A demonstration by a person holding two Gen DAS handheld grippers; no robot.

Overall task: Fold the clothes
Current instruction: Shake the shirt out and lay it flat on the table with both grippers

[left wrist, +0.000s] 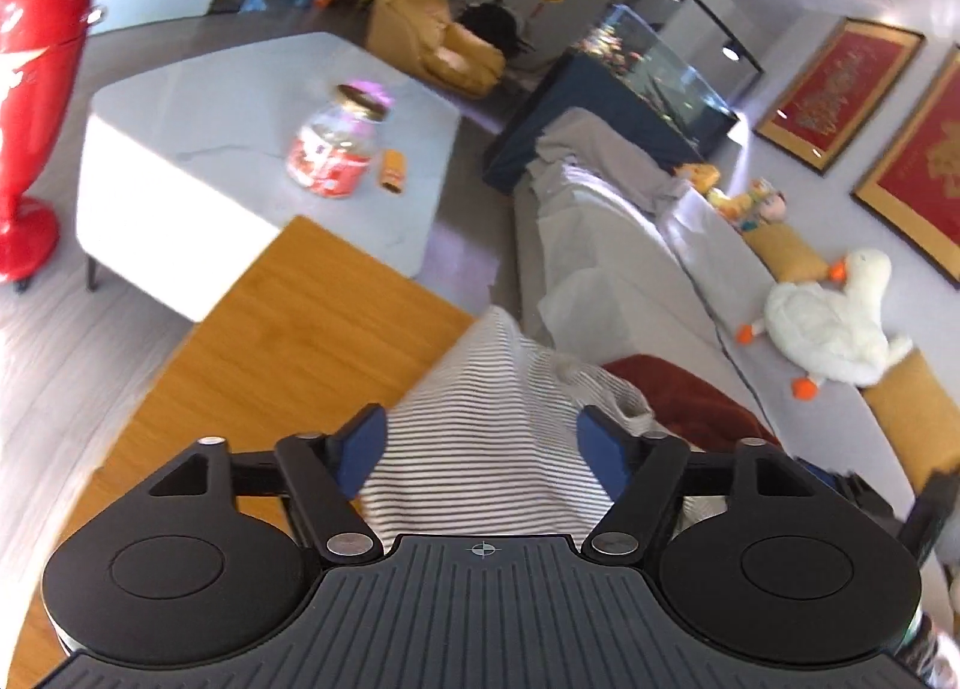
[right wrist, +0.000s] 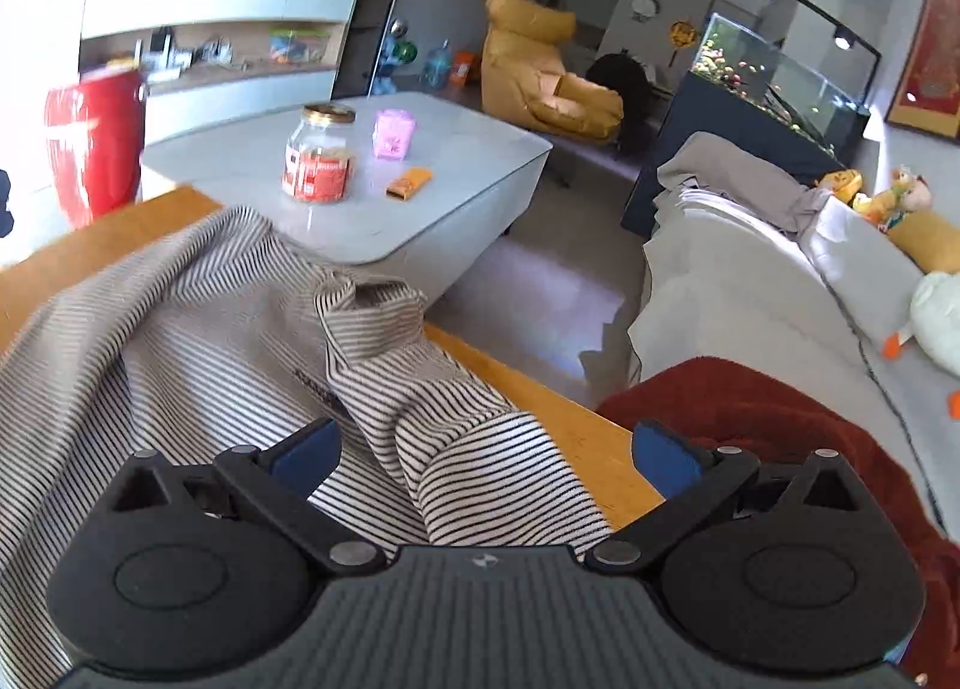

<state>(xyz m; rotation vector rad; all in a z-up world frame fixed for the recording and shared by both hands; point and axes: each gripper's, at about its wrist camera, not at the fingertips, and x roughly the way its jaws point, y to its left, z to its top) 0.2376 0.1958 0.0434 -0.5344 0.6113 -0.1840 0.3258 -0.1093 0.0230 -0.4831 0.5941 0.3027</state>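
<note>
The striped shirt (right wrist: 198,341) lies rumpled on the wooden table (right wrist: 576,425), a sleeve bunched toward 6 o'clock in the right wrist view. The right gripper (right wrist: 486,455) hangs over that sleeve, fingers spread wide apart. The left gripper (left wrist: 483,449) is also spread, striped cloth between its blue pads (left wrist: 360,458) without being pinched. At 11 o'clock stands a glass jar (right wrist: 318,155); its red label is unreadable.

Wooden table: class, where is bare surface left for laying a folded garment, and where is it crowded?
Bare wood shows on the wooden table between the striped shirt and the white coffee table, plus a narrow strip beside the red blanket. The shirt crowds the rest, under both open grippers.
</note>
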